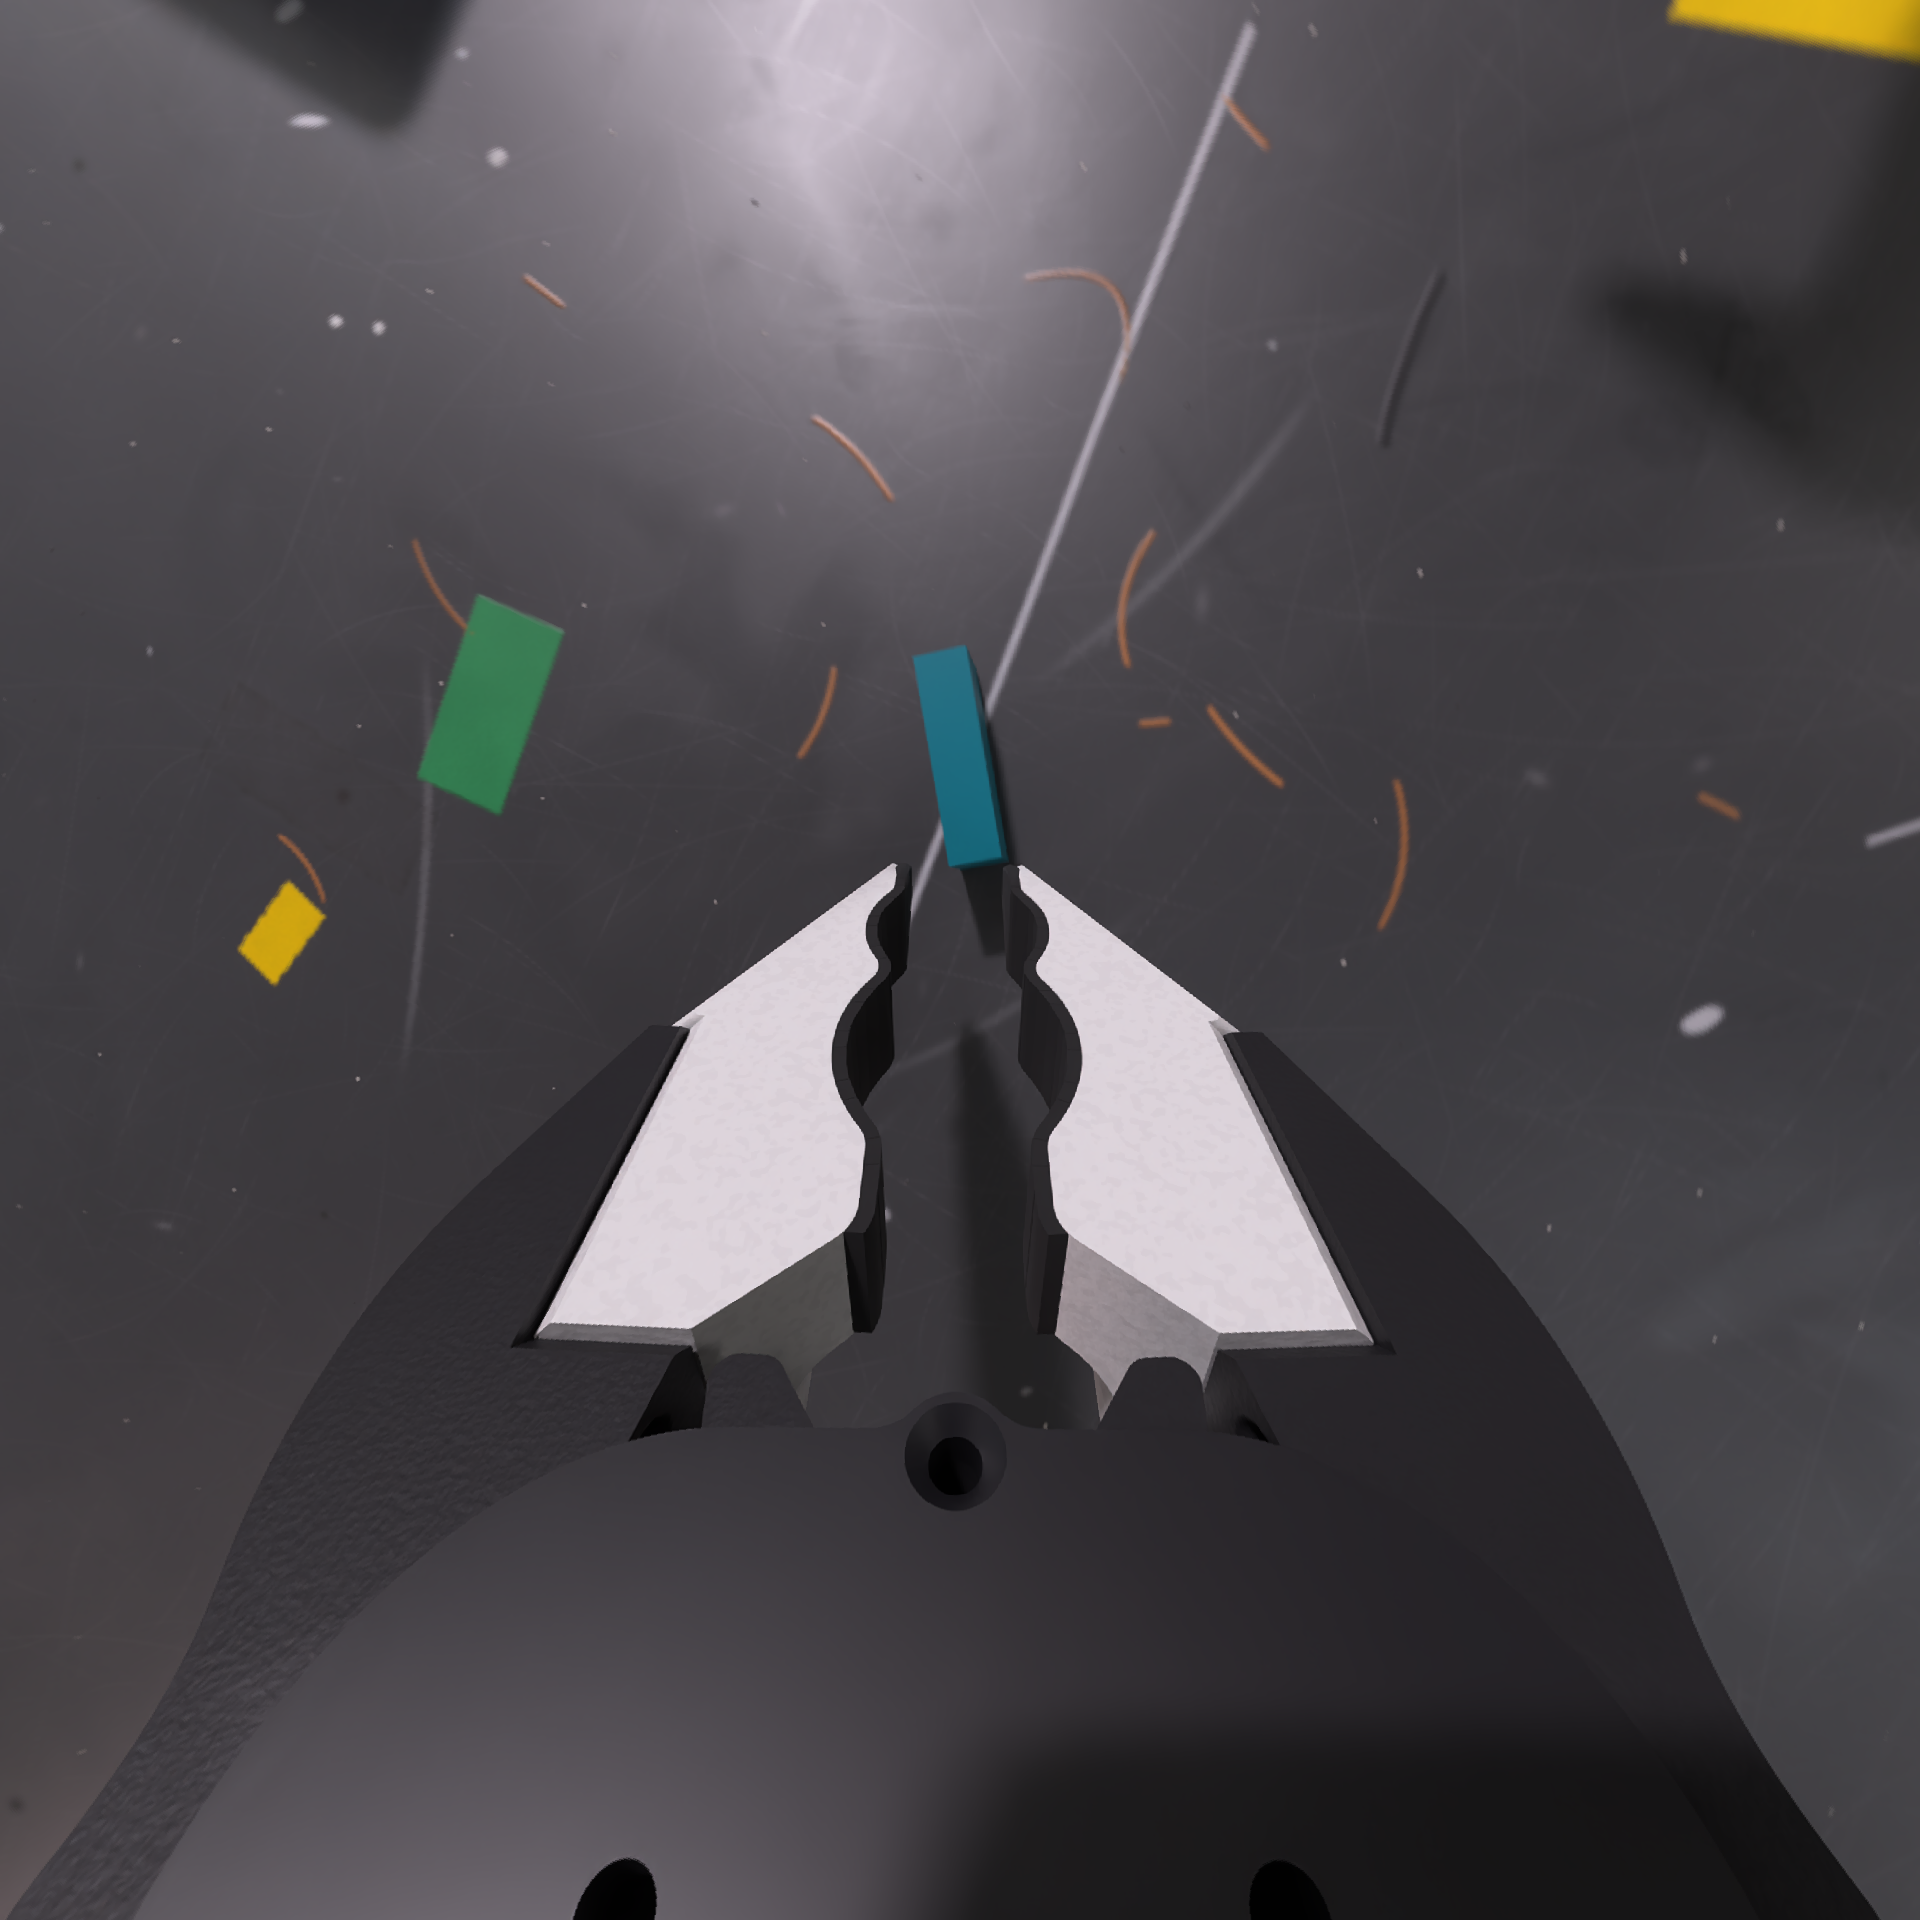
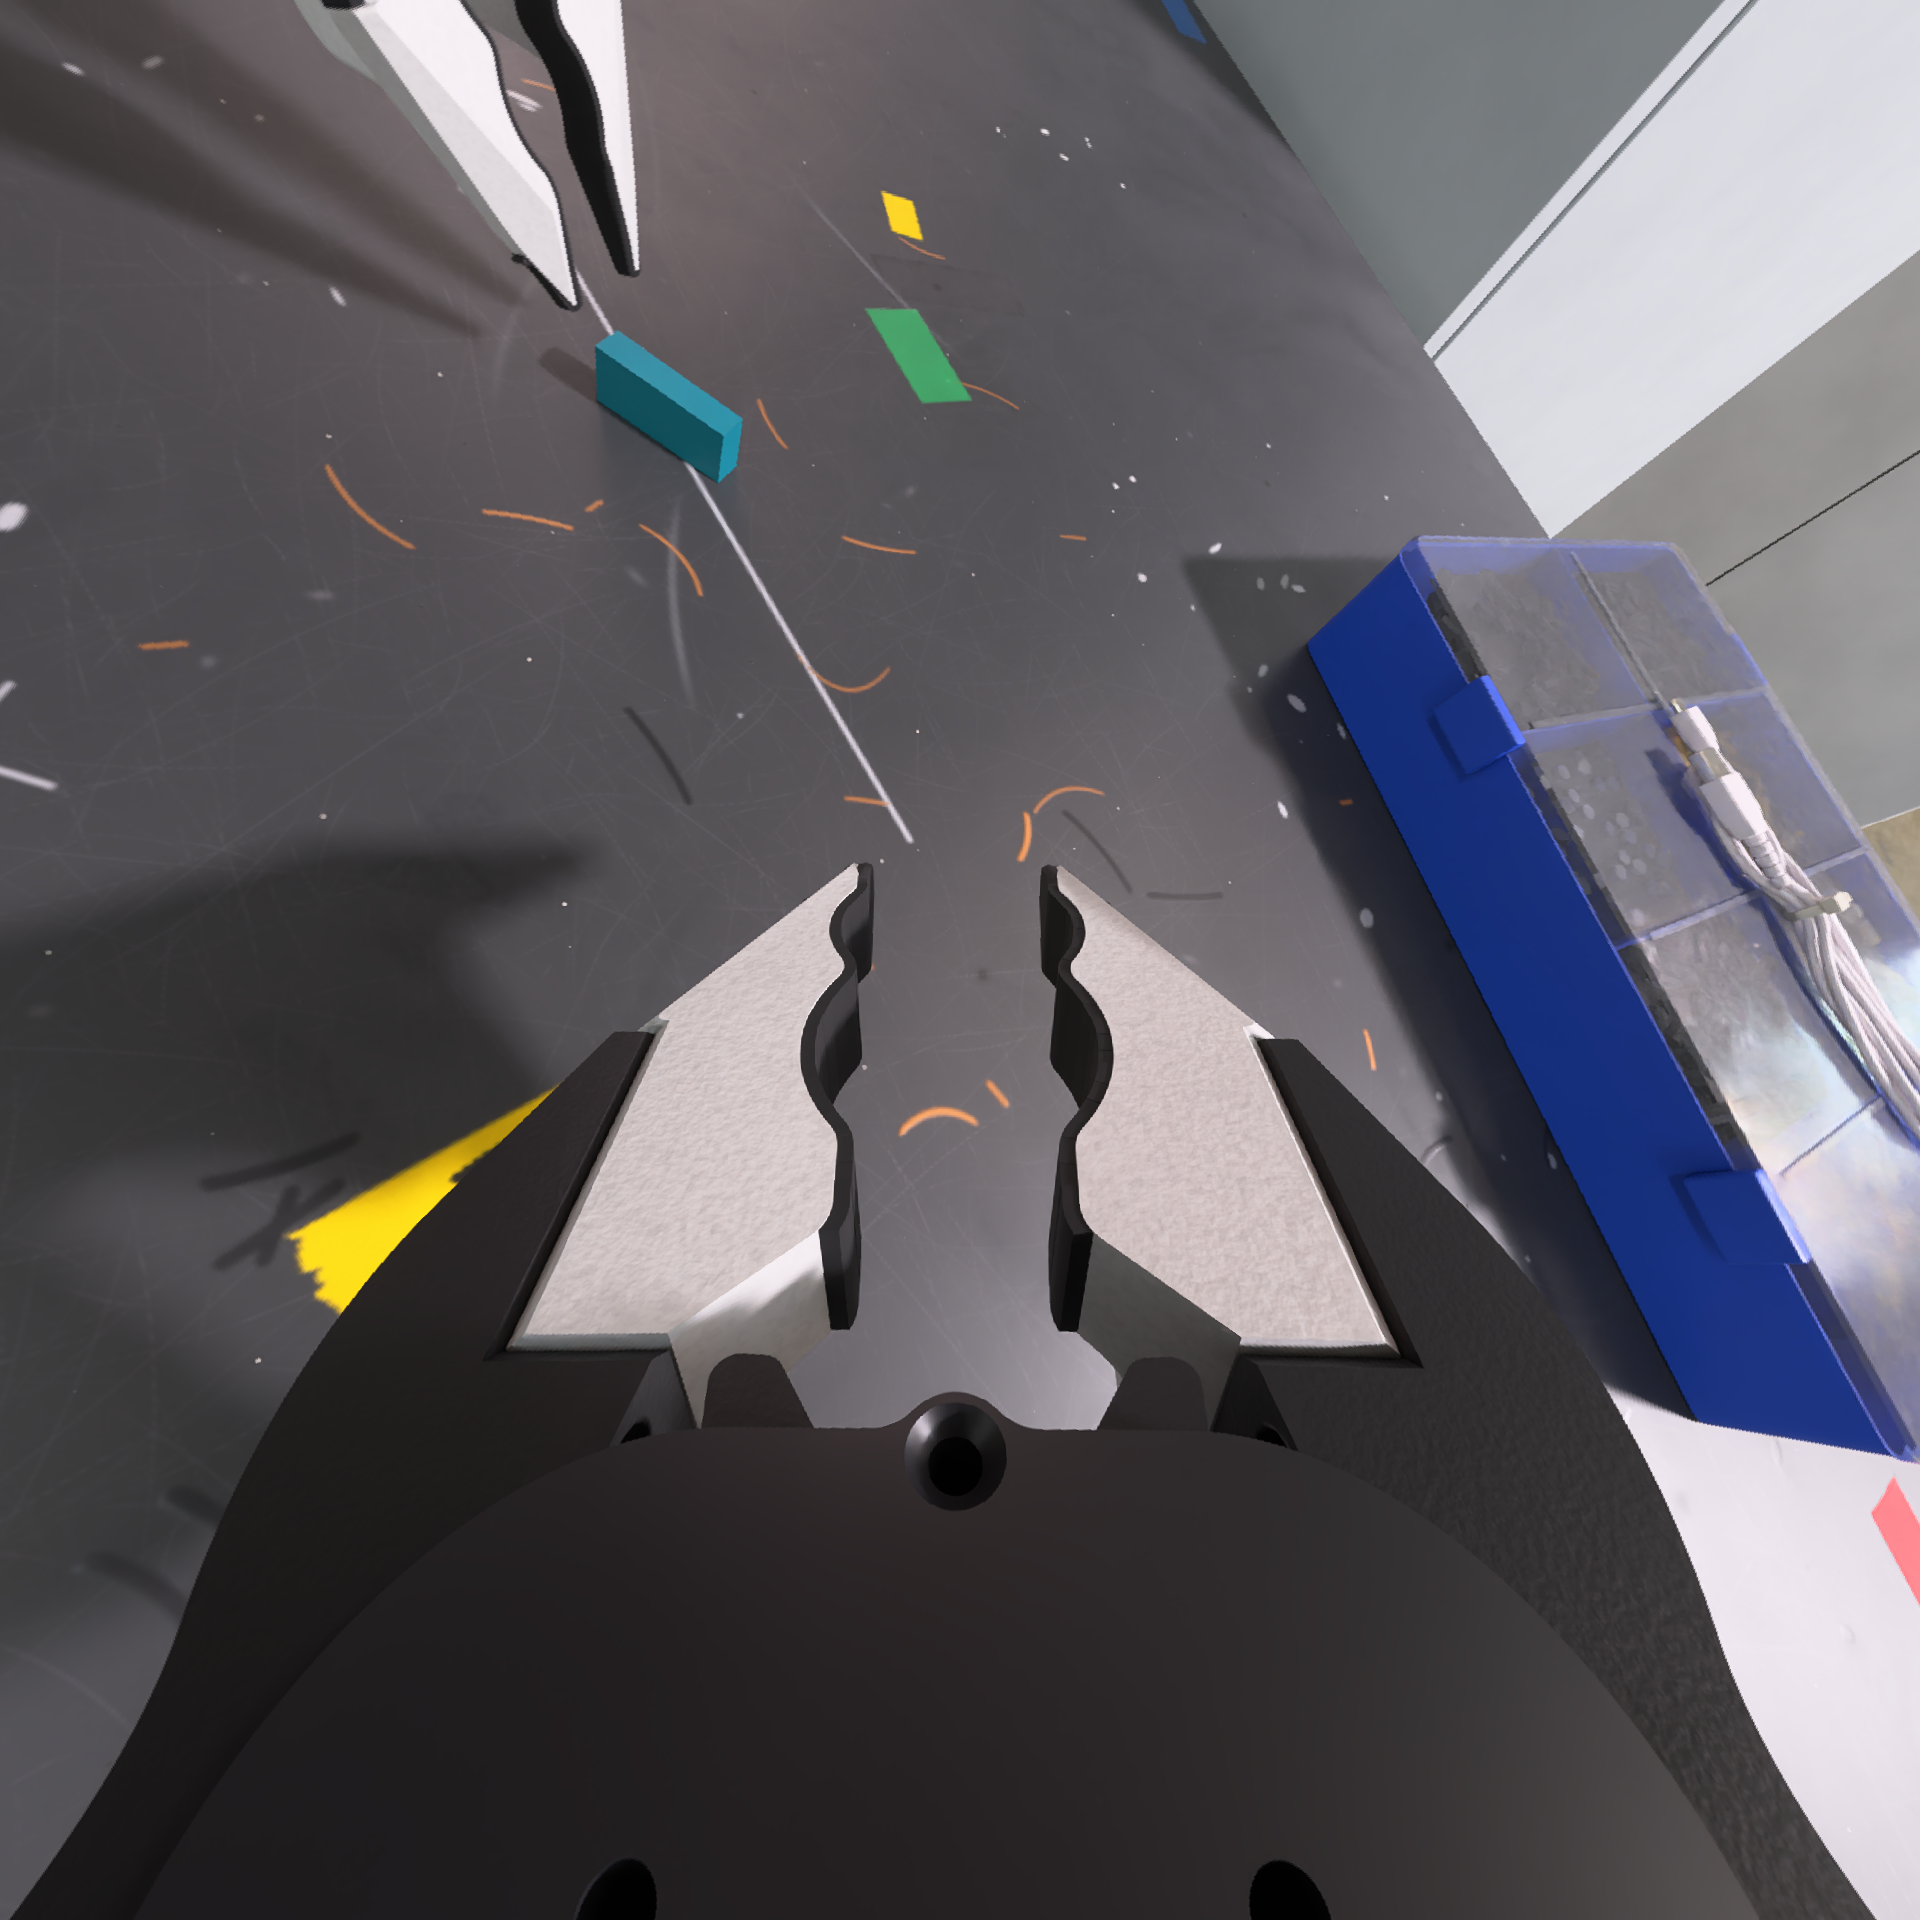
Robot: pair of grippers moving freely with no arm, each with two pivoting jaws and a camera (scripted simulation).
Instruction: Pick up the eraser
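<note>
Eraser point(image 1: 962, 756) on its edge just beyond narrowly parted, empty left tool point(image 1: 958, 871); right tool point(image 2: 956, 871) open, empty.

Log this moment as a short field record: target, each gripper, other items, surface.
target: teal rectangular block eraser, lying on its long edge on the table, not lifted
left gripper: open, narrow gap, tips just short of the eraser's near end, no contact seen
right gripper: open, empty, well away from the eraser
other items: flat green rectangular patch; small flat yellow patch; blue compartment box with clear lid, white cable on top
surface: dark grey scratched tabletop
</note>
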